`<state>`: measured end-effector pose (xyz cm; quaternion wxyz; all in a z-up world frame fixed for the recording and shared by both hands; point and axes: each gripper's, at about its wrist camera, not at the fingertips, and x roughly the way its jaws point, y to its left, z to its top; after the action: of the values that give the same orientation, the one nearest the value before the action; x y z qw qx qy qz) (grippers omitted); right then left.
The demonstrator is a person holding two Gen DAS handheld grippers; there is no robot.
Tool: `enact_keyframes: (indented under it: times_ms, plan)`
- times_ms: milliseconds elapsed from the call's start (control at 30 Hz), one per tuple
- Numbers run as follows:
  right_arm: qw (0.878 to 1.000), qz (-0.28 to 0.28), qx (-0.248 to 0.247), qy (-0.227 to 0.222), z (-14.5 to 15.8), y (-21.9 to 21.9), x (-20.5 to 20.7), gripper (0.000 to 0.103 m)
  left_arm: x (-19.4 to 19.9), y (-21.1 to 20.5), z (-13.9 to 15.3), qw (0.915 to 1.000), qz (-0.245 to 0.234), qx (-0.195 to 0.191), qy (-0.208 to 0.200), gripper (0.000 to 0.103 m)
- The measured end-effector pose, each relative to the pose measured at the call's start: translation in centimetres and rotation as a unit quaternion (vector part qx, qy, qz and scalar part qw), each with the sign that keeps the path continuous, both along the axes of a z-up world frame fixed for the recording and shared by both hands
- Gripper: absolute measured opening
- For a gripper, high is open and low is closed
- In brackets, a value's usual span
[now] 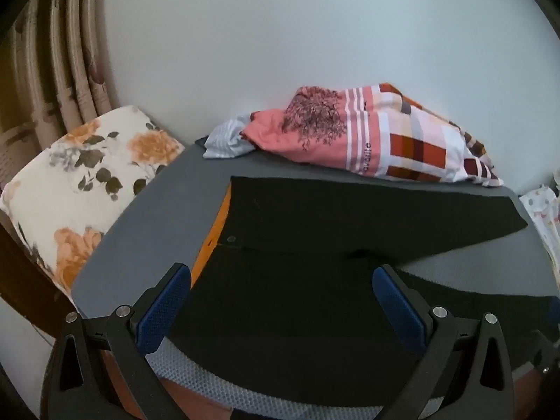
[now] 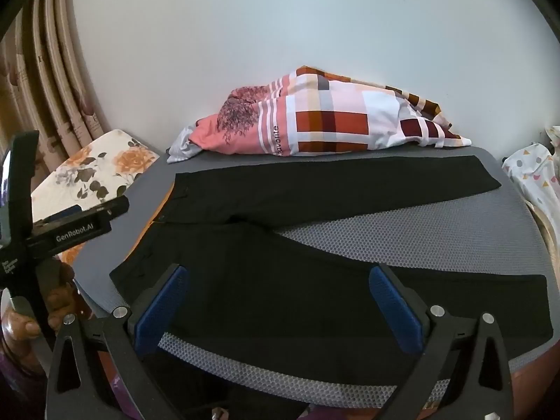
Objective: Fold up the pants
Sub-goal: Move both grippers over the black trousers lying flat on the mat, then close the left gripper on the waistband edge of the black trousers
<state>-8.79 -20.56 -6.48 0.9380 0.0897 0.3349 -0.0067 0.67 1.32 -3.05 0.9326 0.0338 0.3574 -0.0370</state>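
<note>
Black pants (image 2: pixel 315 231) lie flat on a grey mat (image 2: pixel 437 238), waist to the left, the two legs spread in a V toward the right. In the left wrist view the pants (image 1: pixel 332 217) fill the middle, with an orange lining at the waist edge (image 1: pixel 213 241). My left gripper (image 1: pixel 280 276) is open and empty, just above the near pant leg by the waist. My right gripper (image 2: pixel 276 276) is open and empty above the near leg. The left gripper's body (image 2: pixel 63 227) shows at the left edge of the right wrist view.
A pink and checked pillow (image 2: pixel 332 119) lies along the mat's far edge against the white wall. A floral cushion (image 1: pixel 87 175) sits to the left, curtains (image 1: pixel 52 70) behind it. White patterned cloth (image 2: pixel 535 175) lies at the right edge.
</note>
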Motion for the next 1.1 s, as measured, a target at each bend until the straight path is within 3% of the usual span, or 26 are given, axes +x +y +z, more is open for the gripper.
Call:
enact_keyframes:
  times_ms: [200,300,400,467,633,867,933,967,1000,1100]
  plan:
    - [1.000,0.000,0.003,0.004,-0.5,-0.2,0.1,0.103,0.9,0.8,-0.1,0.9990,-0.018,-0.041,0.006,0.103]
    - [1.000,0.001,0.011,0.012,-1.0,-0.2,0.6,0.103,1.0,1.9,-0.3,0.9972,-0.017,-0.070,-0.021,0.103]
    - [1.000,0.000,0.012,0.016,-1.1,-0.3,0.9,0.103,2.0,3.2,-1.1,0.9942,-0.036,-0.097,0.029,0.101]
    - [1.000,0.000,0.012,0.019,-1.2,-0.4,1.2,0.103,2.6,4.1,-1.5,0.9948,-0.024,-0.091,0.039,0.101]
    - [0.999,0.000,0.020,0.031,-2.0,-0.8,2.1,0.103,4.6,6.7,-2.4,0.9989,0.010,-0.032,0.031,0.101]
    - [0.998,-0.002,0.026,0.054,-3.6,-1.1,3.9,0.103,12.2,9.8,-4.9,0.9973,-0.057,-0.002,0.046,0.101]
    - [0.998,-0.004,0.026,0.061,-4.0,-1.3,4.4,0.103,15.2,10.2,-6.0,0.9971,-0.055,0.020,0.048,0.096]
    - [0.998,-0.005,0.026,0.065,-4.2,-1.3,4.7,0.103,16.6,10.2,-6.5,0.9965,-0.060,0.021,0.054,0.086]
    - [0.997,-0.007,0.026,0.070,-4.5,-1.3,5.2,0.103,18.5,10.3,-7.3,0.9945,-0.078,0.010,0.069,0.077]
    - [0.996,-0.010,0.028,0.087,-5.4,-1.4,6.2,0.103,23.3,10.8,-9.3,0.9902,-0.089,-0.013,0.106,0.067]
